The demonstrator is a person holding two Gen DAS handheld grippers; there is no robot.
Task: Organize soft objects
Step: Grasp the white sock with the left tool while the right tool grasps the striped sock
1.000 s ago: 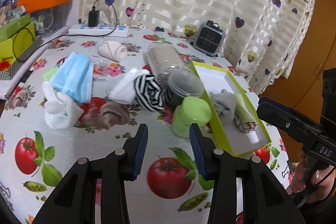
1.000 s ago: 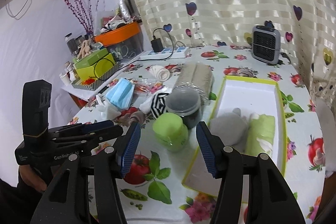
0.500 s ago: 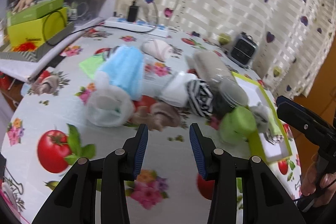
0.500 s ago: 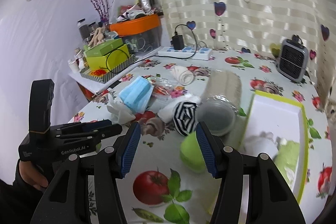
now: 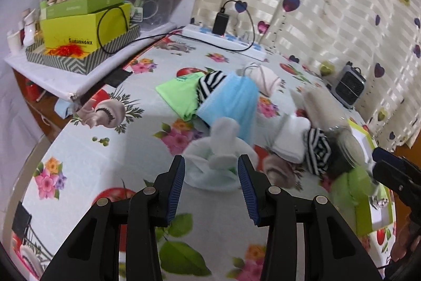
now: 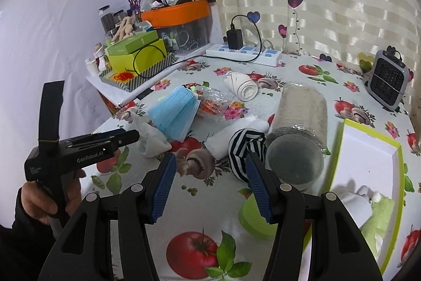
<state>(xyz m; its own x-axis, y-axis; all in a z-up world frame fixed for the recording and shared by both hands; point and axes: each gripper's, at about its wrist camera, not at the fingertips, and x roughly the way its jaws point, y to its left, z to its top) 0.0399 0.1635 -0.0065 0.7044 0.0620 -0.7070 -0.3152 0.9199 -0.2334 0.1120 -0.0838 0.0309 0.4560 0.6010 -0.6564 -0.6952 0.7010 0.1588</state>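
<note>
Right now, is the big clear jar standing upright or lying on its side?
Lying on its side. The clear jar rests lengthwise on the tablecloth, its round end facing the right wrist camera, beside the striped sock.

Table [image 6: 302, 86] under a tomato-and-mushroom print cloth — carrying: white power strip [image 6: 244, 52] at the far edge; small grey heater [image 6: 389, 80]; rolled white cloth [image 6: 243, 86]; stack of blue face masks [image 6: 173, 113]; striped sock ball [image 6: 246, 149]; clear jar [image 6: 297, 133] on its side; lime-rimmed tray [image 6: 398, 167] — right side.
</note>
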